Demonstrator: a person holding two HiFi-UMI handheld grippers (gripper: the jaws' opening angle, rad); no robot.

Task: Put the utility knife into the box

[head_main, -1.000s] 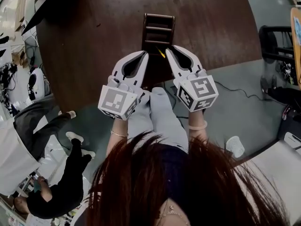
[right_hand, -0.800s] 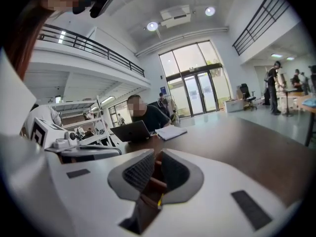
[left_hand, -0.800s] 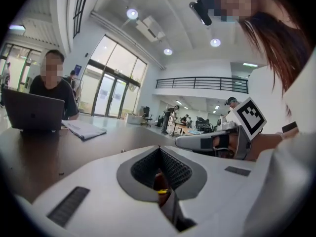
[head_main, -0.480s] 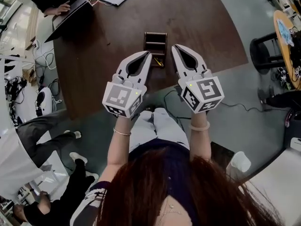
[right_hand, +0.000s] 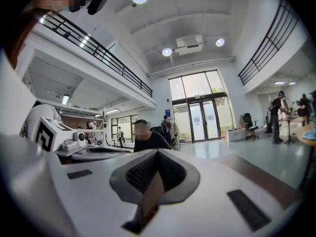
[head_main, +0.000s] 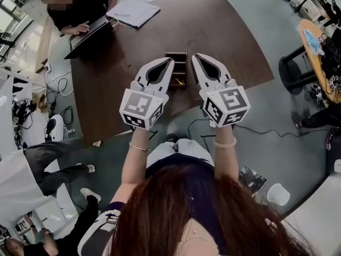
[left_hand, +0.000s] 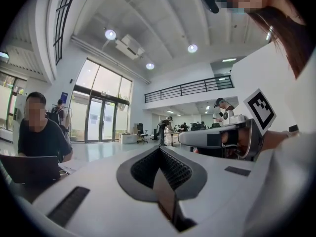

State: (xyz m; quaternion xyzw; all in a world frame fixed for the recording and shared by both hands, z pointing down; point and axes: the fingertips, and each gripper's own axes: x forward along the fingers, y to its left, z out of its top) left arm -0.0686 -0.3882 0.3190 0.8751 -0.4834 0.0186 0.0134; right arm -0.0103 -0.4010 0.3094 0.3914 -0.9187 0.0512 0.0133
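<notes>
A dark wooden box [head_main: 176, 55] with open compartments stands on the brown table [head_main: 224, 36] near its front edge. A small yellow object, apparently the utility knife [head_main: 180, 81], lies at the box's near end. My left gripper [head_main: 169, 61] and right gripper [head_main: 195, 56] are held up side by side above the table edge, flanking the box. Both are shut with nothing between the jaws. In the left gripper view the left gripper [left_hand: 159, 149] points level across the hall; the right gripper [right_hand: 158, 152] does the same. Neither gripper view shows the box or knife.
A person works at a laptop [head_main: 88, 33] at the table's far left corner, with papers [head_main: 133, 10] beside it. A cable [head_main: 256, 131] runs across the floor on the right. A dark chair [head_main: 290, 71] and a round table [head_main: 319, 41] stand further right.
The head view has risen and pulled back, so the table and box look smaller and farther. Both grippers stayed shut and side by side.
</notes>
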